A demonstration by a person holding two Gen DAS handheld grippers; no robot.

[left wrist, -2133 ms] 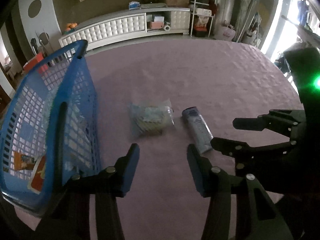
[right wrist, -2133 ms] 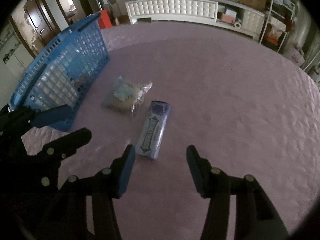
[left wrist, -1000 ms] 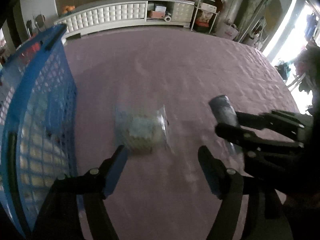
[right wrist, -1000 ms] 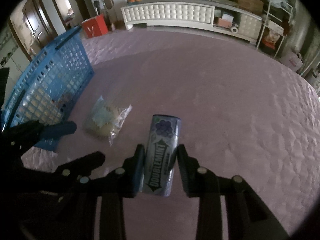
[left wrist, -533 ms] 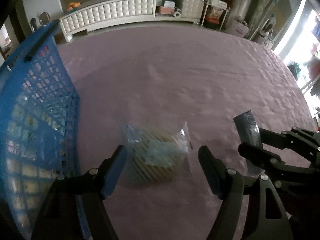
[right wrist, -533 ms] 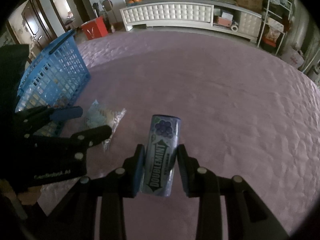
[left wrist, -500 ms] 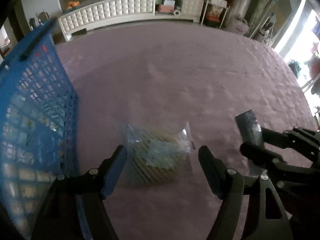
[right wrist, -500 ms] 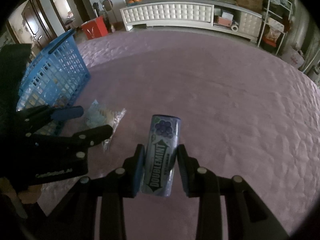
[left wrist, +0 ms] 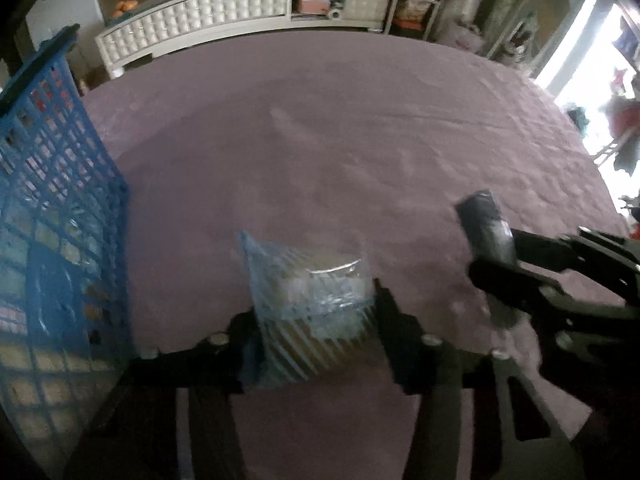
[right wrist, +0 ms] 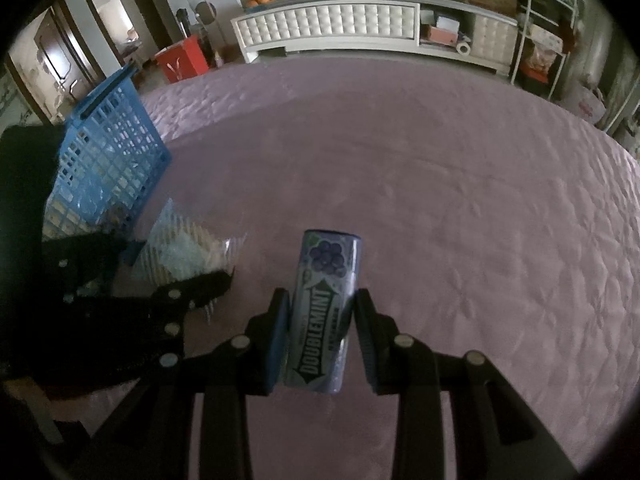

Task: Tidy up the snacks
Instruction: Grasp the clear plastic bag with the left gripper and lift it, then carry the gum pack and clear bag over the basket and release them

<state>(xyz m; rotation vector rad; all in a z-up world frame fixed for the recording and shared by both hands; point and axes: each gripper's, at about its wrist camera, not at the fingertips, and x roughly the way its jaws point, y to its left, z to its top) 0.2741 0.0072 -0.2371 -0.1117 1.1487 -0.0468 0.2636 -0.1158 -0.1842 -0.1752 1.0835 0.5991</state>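
The right gripper (right wrist: 322,334) clamps a Doublemint gum pack (right wrist: 325,308) between its jaws, the pack raised above the mauve quilted cover (right wrist: 460,208), label toward the camera; the left gripper (left wrist: 314,334) closes on a clear-wrapped snack bag (left wrist: 310,316), its fingers (left wrist: 394,336) pressed to both sides, though motion blur leaves it unclear whether the bag is lifted or resting on the cover; a blue lattice basket (left wrist: 60,208) stands just left of the bag, packets showing through its wall; a white tufted cabinet (right wrist: 332,26) lines the far wall.
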